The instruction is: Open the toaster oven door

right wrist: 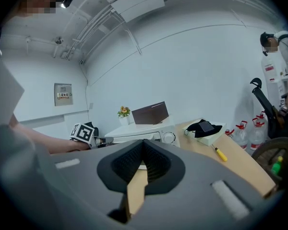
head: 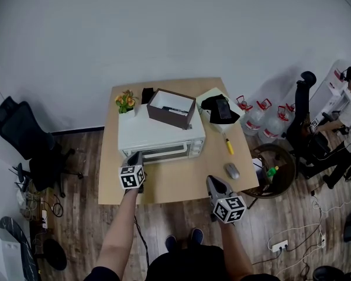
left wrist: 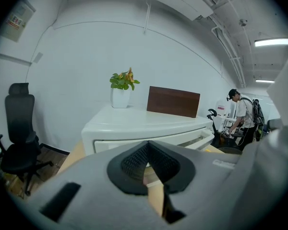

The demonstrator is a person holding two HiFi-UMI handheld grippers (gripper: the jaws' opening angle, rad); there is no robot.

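Note:
The white toaster oven point(head: 161, 134) stands on the wooden table point(head: 181, 183), with its door point(head: 164, 152) closed. My left gripper point(head: 136, 156) is at the door's left front corner, close to it; contact is unclear. In the left gripper view the oven point(left wrist: 149, 126) fills the middle just beyond the left gripper point(left wrist: 147, 145), whose pads meet with nothing between them. My right gripper point(head: 214, 181) hovers over the table's front right part, well clear of the oven. In the right gripper view its jaws point(right wrist: 143, 155) are shut and empty, with the oven point(right wrist: 144, 131) ahead.
A brown box point(head: 171, 108) and a potted plant point(head: 126, 102) sit on the oven. Right of it lie a black cloth on a white box point(head: 220, 109), a yellow screwdriver point(head: 229, 146) and a mouse point(head: 232, 170). Water bottles point(head: 263, 122), a bin point(head: 275, 168), a chair point(head: 29, 139) surround the table.

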